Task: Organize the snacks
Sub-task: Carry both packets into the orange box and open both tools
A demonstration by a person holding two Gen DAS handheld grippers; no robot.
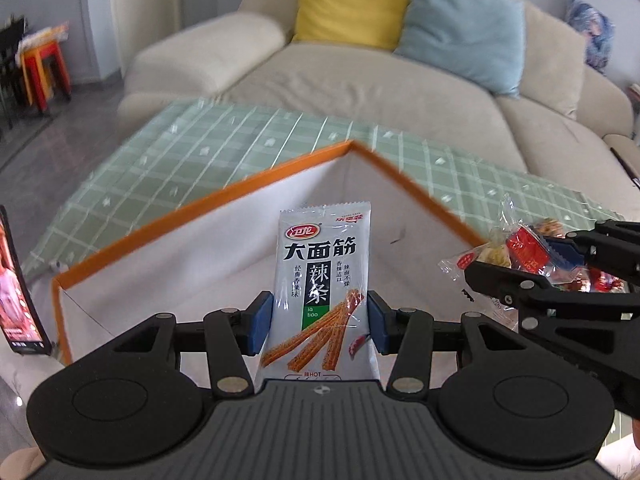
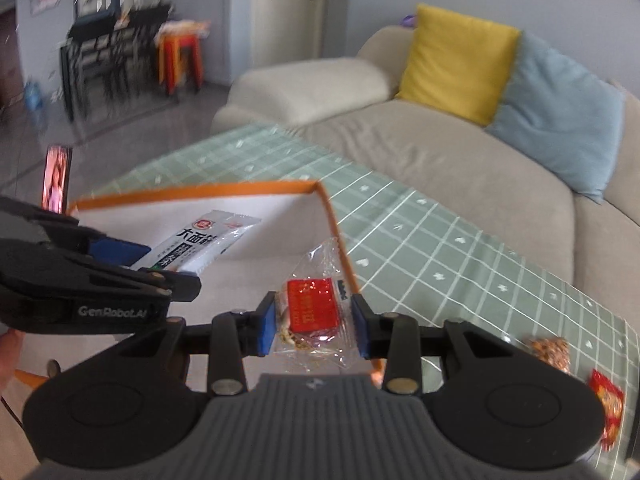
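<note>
1. Holding, left claw (image 1: pixel 320 322): pinches a white spicy-strip (latiao) packet (image 1: pixel 320 280) across its lower half, blue pads on both side edges; the packet stands upright over the open orange-rimmed storage box (image 1: pixel 256 174).
2. Holding, right claw (image 2: pixel 314 326): pinches a clear-wrapped snack with red label (image 2: pixel 312 310), poised at the near right rim of the same box.
3. Location: box sits on the bench, covered by a green checked cloth (image 2: pixel 440 248); beige sofa (image 1: pixel 360 92) behind.
4. Risk, collision: both claws crowd the same opening, near each other; lowering together could knock one against the other.
5. Risk, rim catch: the clear wrapper hangs partly over the orange edge, so a release there may leave it draped on the rim or dropped outside.
6. Risk, slip: the latiao packet is glossy and gripped only by its edges; it may buckle or slide out early.
7. Right view only: two more snacks on the cloth, a brownish nut bar (image 2: pixel 550 354) and a red packet (image 2: pixel 608 404), still outside the box; also much of the box's pale interior.
8. Left view only: the packet's printed face, and a phone (image 1: pixel 18 284) propped just beside the box's left corner.
</note>
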